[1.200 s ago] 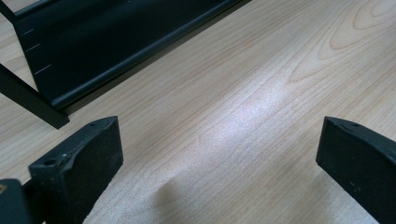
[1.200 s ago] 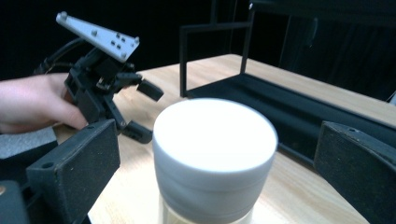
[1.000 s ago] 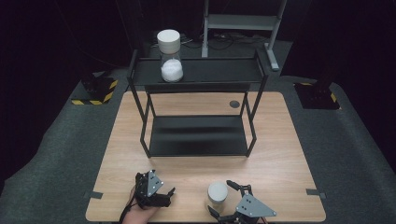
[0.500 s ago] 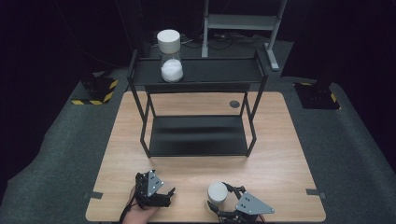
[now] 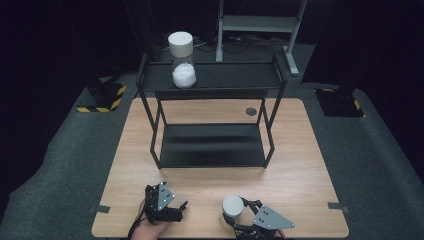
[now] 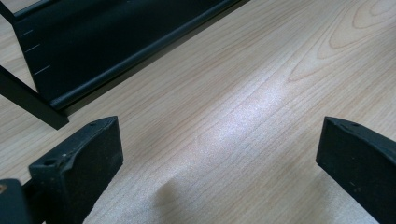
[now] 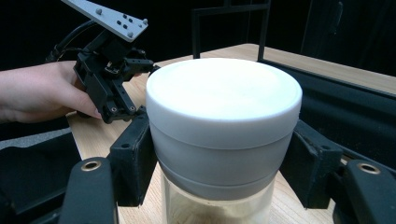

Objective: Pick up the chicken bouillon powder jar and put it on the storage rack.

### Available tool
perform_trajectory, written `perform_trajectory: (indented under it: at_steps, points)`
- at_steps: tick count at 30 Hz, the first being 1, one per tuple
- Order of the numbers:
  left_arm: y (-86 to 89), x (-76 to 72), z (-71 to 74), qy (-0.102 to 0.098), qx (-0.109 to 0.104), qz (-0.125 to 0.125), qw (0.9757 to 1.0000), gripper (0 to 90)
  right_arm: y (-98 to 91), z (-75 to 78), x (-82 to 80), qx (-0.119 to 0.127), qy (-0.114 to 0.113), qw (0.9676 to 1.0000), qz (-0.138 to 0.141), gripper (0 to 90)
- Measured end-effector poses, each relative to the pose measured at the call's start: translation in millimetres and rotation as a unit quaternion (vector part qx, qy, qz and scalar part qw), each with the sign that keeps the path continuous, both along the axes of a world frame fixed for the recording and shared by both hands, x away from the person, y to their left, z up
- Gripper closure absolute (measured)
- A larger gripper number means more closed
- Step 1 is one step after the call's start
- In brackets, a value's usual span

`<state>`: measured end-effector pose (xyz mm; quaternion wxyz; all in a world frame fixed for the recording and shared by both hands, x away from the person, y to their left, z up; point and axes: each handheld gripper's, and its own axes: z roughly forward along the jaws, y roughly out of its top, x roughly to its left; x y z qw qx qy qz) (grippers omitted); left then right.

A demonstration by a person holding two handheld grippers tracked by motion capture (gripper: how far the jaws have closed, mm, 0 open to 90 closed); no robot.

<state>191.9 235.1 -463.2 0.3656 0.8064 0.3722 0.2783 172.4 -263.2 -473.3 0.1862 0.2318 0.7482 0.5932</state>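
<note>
**Jar gripped at the table's near edge**

High view: the right gripper [image 5: 239, 214] has just closed on a white-lidded jar [image 5: 232, 206] standing on the table [image 5: 300, 165], near the person; a twin jar [image 5: 181, 60] tops the black shelf [image 5: 225, 75].

Left gripper view: left gripper [image 6: 219, 149] gapes wide over bare wood (idle).

Right gripper view: pads clamp the lid. Next, probably a steady, upright lift.

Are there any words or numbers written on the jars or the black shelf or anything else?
None: no word, number or brand can be read.
The white-lidded jar in the right gripper has a plain lid.
The jar on the top shelf carries no label.
The black shelf rack has short pale tick marks, not writing.
The yellow-black striped block bears a warning pattern, no text.
</note>
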Motion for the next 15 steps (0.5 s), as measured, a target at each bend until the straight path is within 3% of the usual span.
perform_trajectory:
  at_steps: [15]
  points:
    - [0.8,0.3,-0.1,0.001,-0.002,-0.002,1.0,1.0,-10.8,3.3,-3.1,0.021,-0.009,0.9987,-0.045,33.4]
